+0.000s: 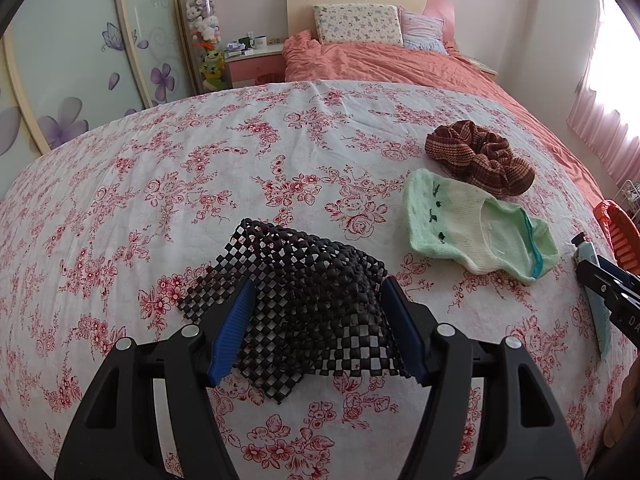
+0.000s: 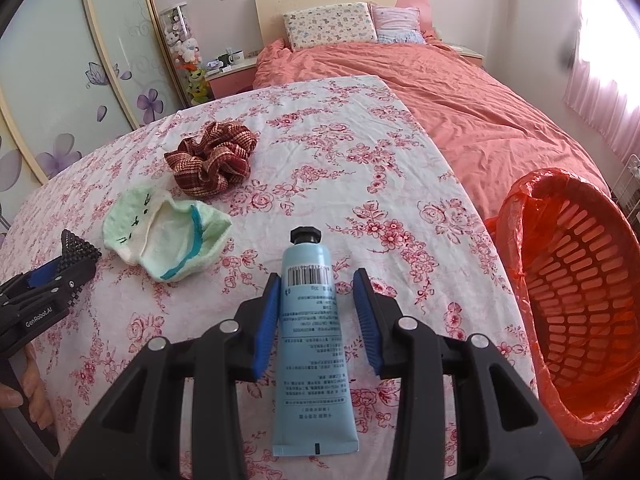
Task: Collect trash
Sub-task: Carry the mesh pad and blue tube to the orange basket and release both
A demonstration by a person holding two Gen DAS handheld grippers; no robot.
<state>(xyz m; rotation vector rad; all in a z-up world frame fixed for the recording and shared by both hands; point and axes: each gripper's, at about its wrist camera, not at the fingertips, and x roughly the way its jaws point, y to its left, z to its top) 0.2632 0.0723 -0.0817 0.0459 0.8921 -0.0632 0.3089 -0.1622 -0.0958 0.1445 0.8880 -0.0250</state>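
A crumpled black mesh mat (image 1: pixel 296 256) lies on the floral sheet, tented up between the blue pads of my left gripper (image 1: pixel 318 282). The jaws stand wide and open, and part of the mat spreads under and past the left finger. In the right wrist view a light blue tube (image 2: pixel 310 340) with a black cap lies flat on the sheet, cap pointing away. My right gripper (image 2: pixel 317 276) straddles it, open; a gap shows beside the right pad. An orange basket (image 2: pixel 516 240) with a red liner is tipped toward me at the right.
A pale green sock (image 2: pixel 168 236) and a red-brown plaid scrunchie (image 2: pixel 212 164) lie on the floral sheet (image 1: pixel 200 180) between the two grippers. A salmon duvet (image 2: pixel 460 100) and pillows lie beyond. A hand (image 2: pixel 32 392) holds the left gripper's handle.
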